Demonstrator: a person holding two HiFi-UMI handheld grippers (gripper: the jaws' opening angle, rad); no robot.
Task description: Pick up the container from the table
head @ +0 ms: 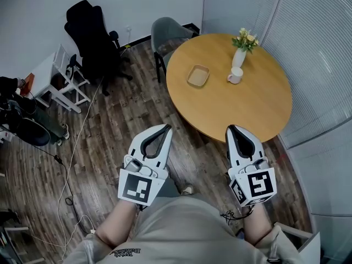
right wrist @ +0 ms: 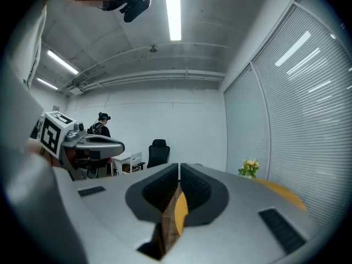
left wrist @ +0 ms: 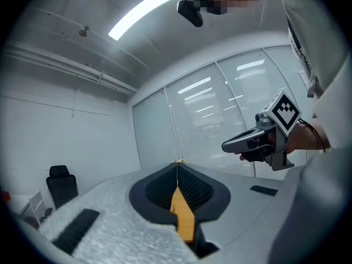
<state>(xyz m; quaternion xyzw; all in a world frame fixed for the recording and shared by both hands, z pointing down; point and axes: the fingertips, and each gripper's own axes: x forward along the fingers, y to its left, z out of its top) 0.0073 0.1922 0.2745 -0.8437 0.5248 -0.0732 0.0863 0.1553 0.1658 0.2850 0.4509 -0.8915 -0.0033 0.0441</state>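
Note:
A shallow tan container (head: 198, 75) lies on the round wooden table (head: 220, 109), left of its middle. Both grippers hover over the floor short of the table's near edge, well apart from the container. My left gripper (head: 166, 128) is shut, its tips together with nothing between them. My right gripper (head: 230, 128) is shut too, tips at the table's near rim. In the left gripper view the jaws (left wrist: 177, 164) meet and the right gripper (left wrist: 258, 139) shows beside them. The right gripper view shows its jaws (right wrist: 179, 166) closed and the left gripper (right wrist: 88, 143) alongside.
A white mug (head: 235, 75) and a white vase of flowers (head: 240, 51) stand right of the container. A grey chair (head: 165, 34) sits behind the table, a black office chair (head: 91, 34) and white shelf (head: 58, 81) at left. Cables trail across the wood floor (head: 71, 164).

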